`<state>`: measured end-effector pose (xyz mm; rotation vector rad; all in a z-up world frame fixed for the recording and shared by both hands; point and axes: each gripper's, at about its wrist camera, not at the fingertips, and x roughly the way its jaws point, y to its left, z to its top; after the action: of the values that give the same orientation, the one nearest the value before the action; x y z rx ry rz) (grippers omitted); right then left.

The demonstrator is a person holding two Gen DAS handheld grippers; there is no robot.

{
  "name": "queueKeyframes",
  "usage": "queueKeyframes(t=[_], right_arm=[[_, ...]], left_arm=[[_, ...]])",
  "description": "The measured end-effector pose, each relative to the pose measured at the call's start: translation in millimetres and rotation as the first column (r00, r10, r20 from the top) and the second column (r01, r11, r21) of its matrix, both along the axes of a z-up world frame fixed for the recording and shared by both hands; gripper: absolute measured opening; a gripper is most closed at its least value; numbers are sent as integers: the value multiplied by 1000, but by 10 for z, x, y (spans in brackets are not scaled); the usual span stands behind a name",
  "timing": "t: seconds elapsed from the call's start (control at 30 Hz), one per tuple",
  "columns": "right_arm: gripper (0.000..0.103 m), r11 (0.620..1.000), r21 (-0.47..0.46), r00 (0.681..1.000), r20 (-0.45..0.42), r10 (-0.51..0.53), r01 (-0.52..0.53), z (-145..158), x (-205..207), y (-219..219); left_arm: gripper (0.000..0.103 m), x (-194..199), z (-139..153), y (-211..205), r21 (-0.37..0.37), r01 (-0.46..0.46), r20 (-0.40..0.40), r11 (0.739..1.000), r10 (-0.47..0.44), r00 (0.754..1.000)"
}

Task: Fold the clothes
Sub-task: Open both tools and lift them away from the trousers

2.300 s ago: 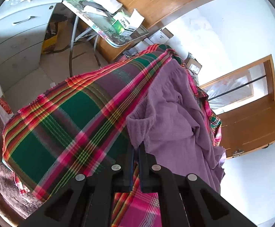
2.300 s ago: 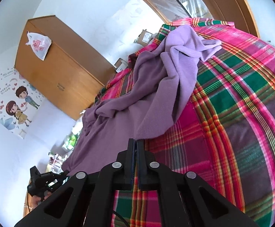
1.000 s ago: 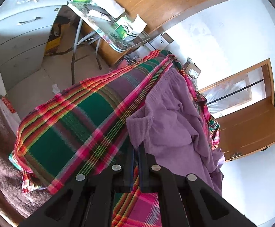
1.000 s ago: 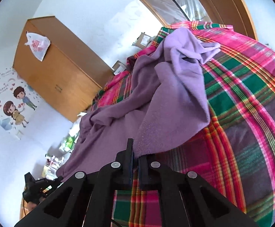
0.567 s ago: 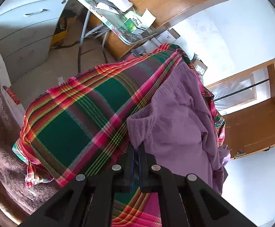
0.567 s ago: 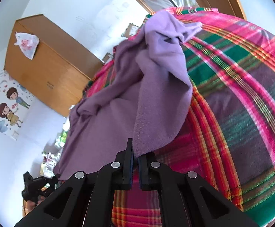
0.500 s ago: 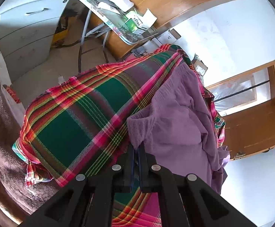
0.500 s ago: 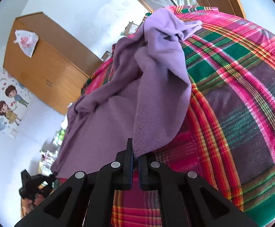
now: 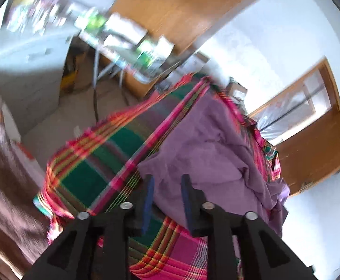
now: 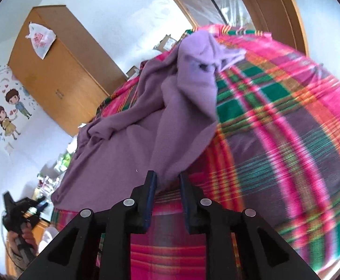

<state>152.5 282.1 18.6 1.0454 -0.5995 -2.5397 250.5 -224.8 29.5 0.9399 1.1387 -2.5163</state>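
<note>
A purple fleece garment (image 9: 205,144) lies rumpled on a bed covered by a red, pink and green plaid blanket (image 9: 95,177). My left gripper (image 9: 167,182) is open, its fingers straddling the garment's near corner without pinching it. In the right wrist view the same garment (image 10: 134,154) runs from a bunched far end down to a corner resting between the jaws of my open right gripper (image 10: 168,177). The plaid blanket (image 10: 275,128) fills the right side. The left gripper (image 10: 18,212), held in a hand, shows at the lower left.
A wooden wardrobe (image 10: 60,74) with a plastic bag (image 10: 41,39) hung on it stands behind the bed. A cluttered folding table (image 9: 123,44) and a white drawer unit (image 9: 29,65) stand beyond the bed's corner. A brown blanket (image 9: 4,198) lies at the left, a wooden door (image 9: 314,144) at the right.
Both grippers have opened and let go of the purple garment's corners, which now rest on the blanket. Both views have shifted and are blurred by motion.
</note>
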Motion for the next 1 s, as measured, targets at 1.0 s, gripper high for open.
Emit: queueKeyframes(t=[1.0], right_arm=[[25, 954, 295, 997, -70, -24, 43, 309, -579, 739]], left_arm=[[30, -1500, -137, 2951, -213, 765, 112, 608, -763, 637]])
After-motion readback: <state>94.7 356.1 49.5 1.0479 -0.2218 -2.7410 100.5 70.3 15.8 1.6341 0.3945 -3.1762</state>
